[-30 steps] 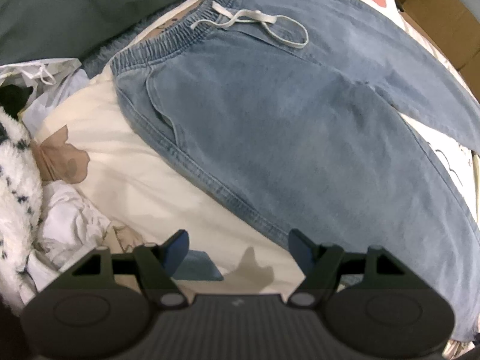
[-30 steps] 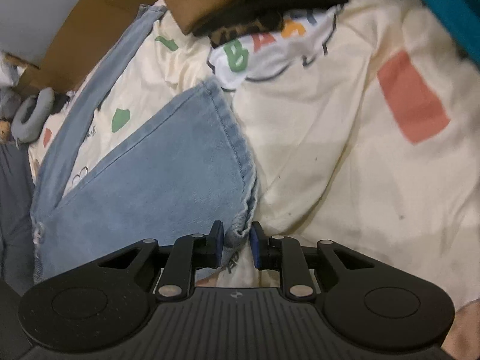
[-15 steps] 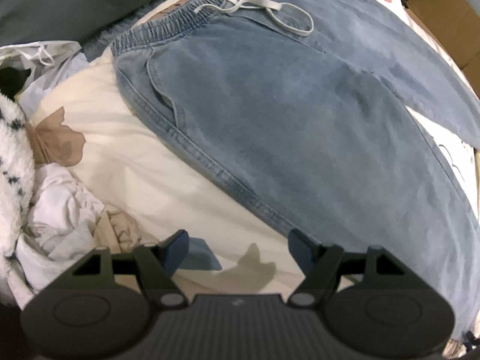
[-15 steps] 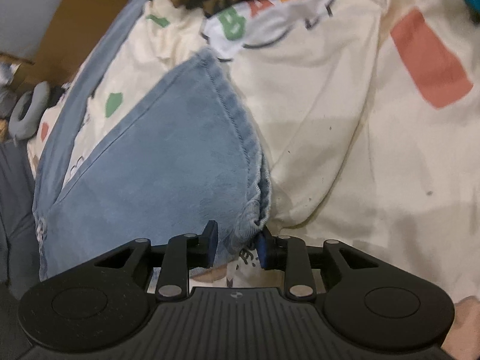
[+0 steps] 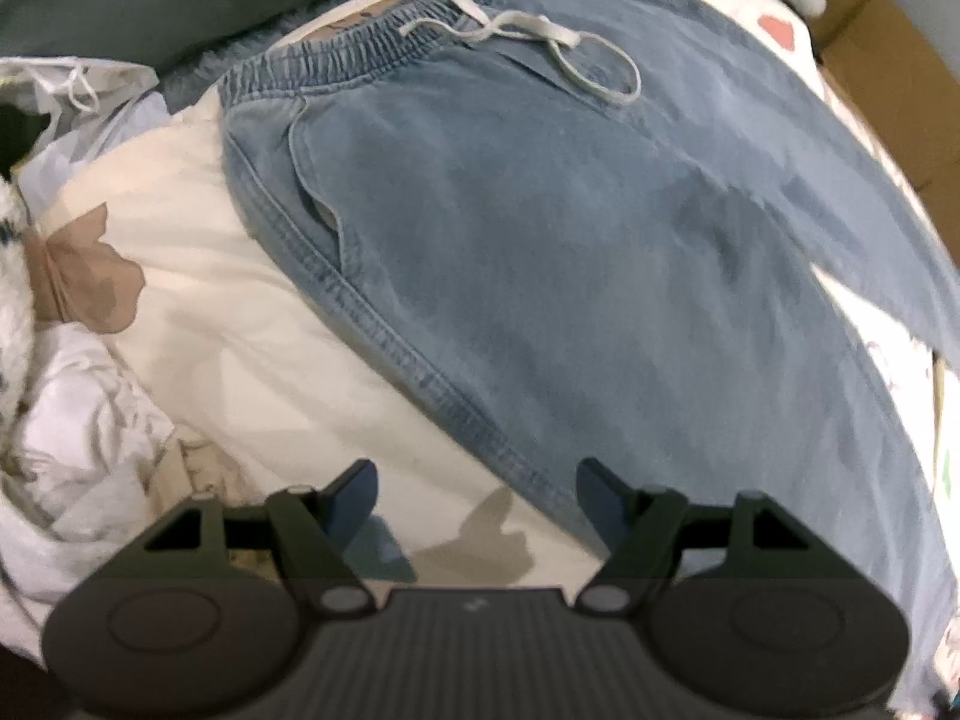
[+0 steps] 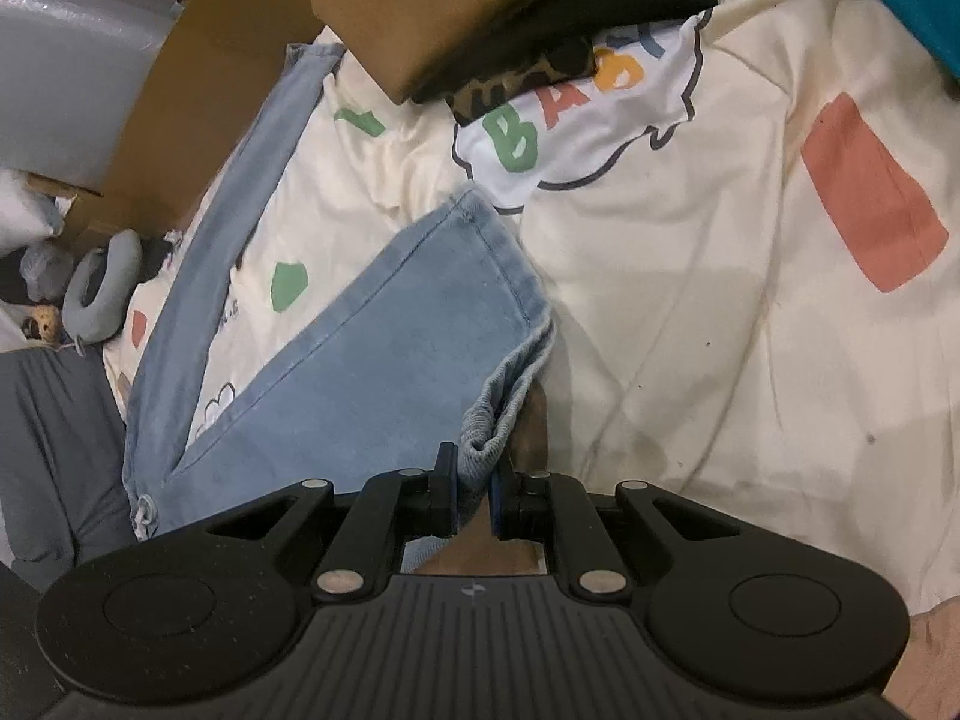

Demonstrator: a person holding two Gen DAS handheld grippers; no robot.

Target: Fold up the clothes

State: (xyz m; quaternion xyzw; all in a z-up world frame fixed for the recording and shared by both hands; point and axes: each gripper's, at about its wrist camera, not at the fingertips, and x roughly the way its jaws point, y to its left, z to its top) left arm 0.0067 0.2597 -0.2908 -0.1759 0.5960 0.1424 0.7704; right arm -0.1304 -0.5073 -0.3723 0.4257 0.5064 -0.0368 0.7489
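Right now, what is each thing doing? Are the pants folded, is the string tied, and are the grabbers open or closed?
Denim pants: spread flat on the bed, not folded.
Drawstring: loose, lying over the waistband.
Pant leg hem: bunched and lifted at its corner.
Left gripper: fingers wide open, holding nothing.
Right gripper: fingers closed on the hem corner.
Cream bedsheet: wrinkled.

Left wrist: looks down at jeans (image 5: 570,252) waist; right wrist: close on hem; both share jeans
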